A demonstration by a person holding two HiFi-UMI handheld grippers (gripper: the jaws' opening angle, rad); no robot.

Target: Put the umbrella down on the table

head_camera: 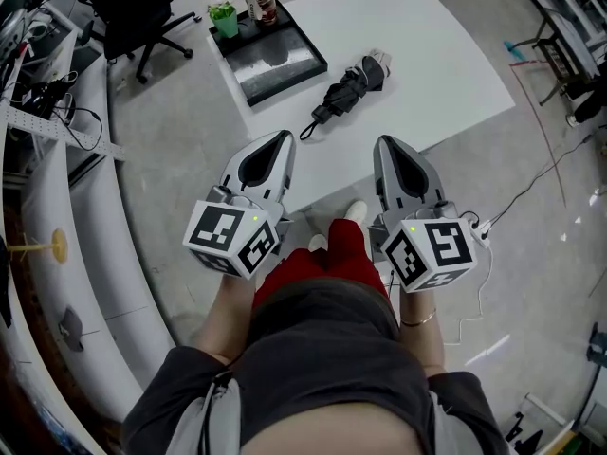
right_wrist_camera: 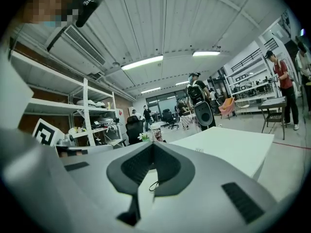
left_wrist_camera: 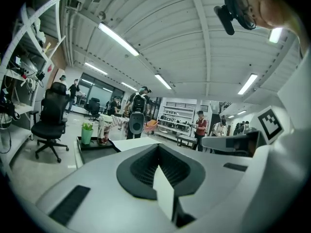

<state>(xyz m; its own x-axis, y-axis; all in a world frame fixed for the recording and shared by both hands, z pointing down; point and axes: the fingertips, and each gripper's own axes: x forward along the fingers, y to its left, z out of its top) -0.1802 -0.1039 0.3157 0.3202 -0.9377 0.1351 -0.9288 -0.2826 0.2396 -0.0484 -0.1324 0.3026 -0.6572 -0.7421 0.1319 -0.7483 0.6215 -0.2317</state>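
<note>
Head view: umbrella (head_camera: 349, 89) lies on the table (head_camera: 432, 50), apart beyond left tool (head_camera: 281, 138) and right tool (head_camera: 385, 144), both closed, empty.

A big open lab or workshop hall: a ribbed ceiling (left_wrist_camera: 194, 42) hung with long strip lights (left_wrist_camera: 118, 39); white shelving (right_wrist_camera: 86, 111) loaded with gear; rolling office chairs (left_wrist_camera: 50, 118); a bare grey floor (head_camera: 180, 131) crossed by loose cables (head_camera: 545, 173); a plain white bench (head_camera: 408, 55); several people (left_wrist_camera: 200, 127) standing about among racks and work stands.
</note>
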